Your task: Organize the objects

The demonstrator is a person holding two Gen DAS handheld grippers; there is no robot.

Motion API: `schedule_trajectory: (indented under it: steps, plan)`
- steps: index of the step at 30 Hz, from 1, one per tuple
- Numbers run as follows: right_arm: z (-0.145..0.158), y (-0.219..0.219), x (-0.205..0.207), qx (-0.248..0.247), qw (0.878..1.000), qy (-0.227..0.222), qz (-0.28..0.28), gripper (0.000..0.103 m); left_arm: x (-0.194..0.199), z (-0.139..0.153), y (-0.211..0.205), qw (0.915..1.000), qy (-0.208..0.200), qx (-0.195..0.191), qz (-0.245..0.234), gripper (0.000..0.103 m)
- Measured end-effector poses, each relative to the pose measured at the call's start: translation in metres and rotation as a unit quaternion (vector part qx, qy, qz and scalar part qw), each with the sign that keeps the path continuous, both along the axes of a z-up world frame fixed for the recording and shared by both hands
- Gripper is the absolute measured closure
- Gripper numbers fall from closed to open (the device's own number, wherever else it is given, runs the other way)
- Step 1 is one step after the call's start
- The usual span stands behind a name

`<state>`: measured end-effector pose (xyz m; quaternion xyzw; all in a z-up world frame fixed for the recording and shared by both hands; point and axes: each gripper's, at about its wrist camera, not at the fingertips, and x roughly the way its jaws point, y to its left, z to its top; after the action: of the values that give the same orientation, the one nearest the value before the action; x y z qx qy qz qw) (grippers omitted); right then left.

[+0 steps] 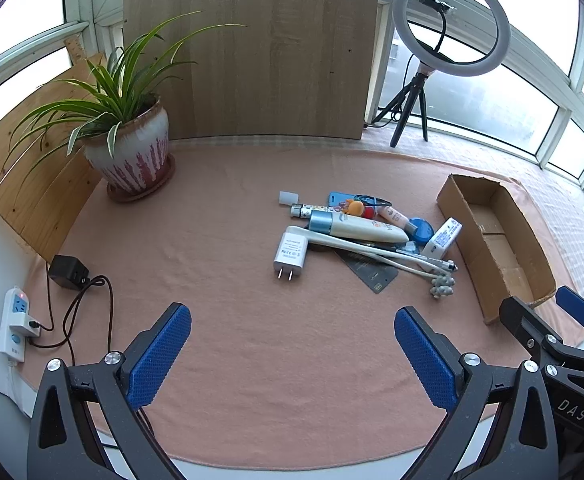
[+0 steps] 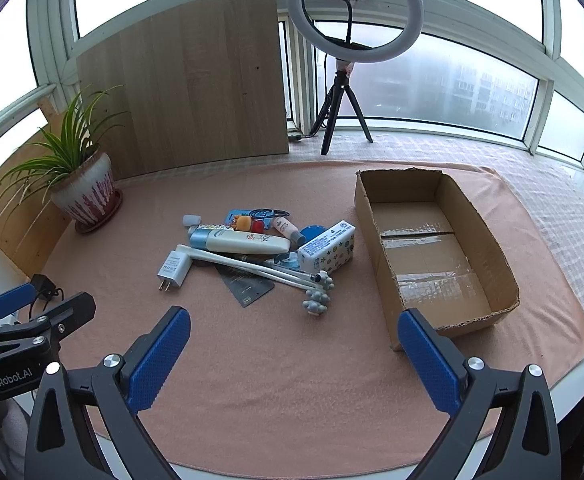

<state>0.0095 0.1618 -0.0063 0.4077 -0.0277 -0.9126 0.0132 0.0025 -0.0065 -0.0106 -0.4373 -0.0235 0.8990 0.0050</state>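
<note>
L gripper (image 1: 292,354) wide, empty | R gripper (image 2: 294,354) wide, empty | pile of small items (image 2: 251,248) mid-counter, ahead-left of R gripper | cardboard box (image 2: 496,264) just right of pile, long axis running away (empty) | R arm nearer box; prob. R picks first

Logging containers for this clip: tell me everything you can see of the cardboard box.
The cardboard box is a long, shallow, open-topped tray of plain brown corrugated card. Its flaps look torn off, leaving ragged rims at the far and near ends. Clear tape runs across the floor seams. Nothing lies inside it. It sits flat on the pink cloth, to the right of the pile of small items, close to but apart from the white patterned packet. Neither gripper touches it.
</note>
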Motion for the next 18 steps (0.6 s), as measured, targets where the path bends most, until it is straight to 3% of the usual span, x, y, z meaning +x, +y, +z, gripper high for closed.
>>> schedule_trajectory:
  steps: [18]
  plan:
    - [-0.0026,-0.0013,-0.0046,-0.004,1.0,-0.005,-0.002,0.001,-0.0052,-0.0034,0.0027,0.9999,-0.006,0.006,-0.014,0.0]
